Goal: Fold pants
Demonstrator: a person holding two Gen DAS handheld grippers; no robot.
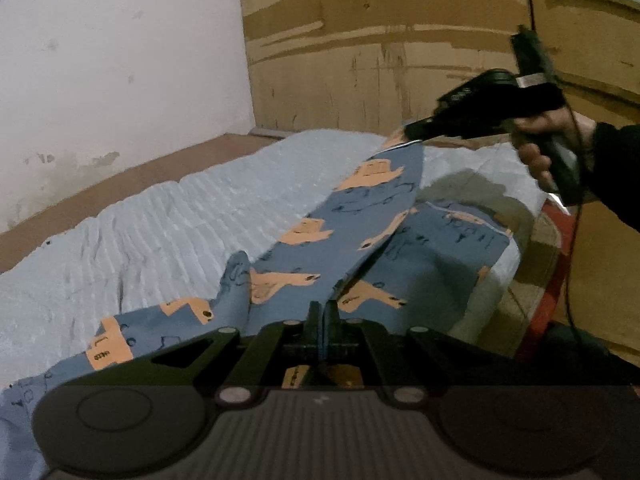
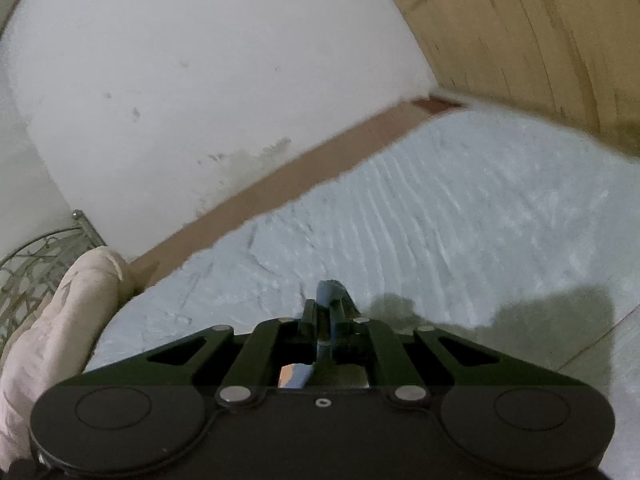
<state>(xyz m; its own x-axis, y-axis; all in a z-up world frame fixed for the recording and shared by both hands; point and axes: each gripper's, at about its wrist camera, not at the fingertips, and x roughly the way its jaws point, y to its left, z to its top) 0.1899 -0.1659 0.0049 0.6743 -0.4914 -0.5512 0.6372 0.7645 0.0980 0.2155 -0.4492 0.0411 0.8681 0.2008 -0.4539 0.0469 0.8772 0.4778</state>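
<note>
Blue pants (image 1: 352, 240) with orange truck prints lie on a light blue ribbed bed cover (image 1: 160, 232). My left gripper (image 1: 324, 312) is shut on the near edge of the pants. My right gripper (image 1: 416, 132), seen in the left wrist view, is shut on the far end of one leg and holds it lifted above the bed. In the right wrist view the right gripper (image 2: 328, 308) pinches a fold of blue cloth (image 2: 330, 292) between its fingers. The other leg lies flat beneath the lifted one.
A white wall (image 1: 120, 60) and a brown ledge (image 1: 120, 176) run along the bed's far side. Cardboard panels (image 1: 380, 40) stand behind the bed. A red bed frame edge (image 1: 552, 264) is at the right. A pale pillow (image 2: 60, 312) and metal headboard (image 2: 36, 256) sit at the left.
</note>
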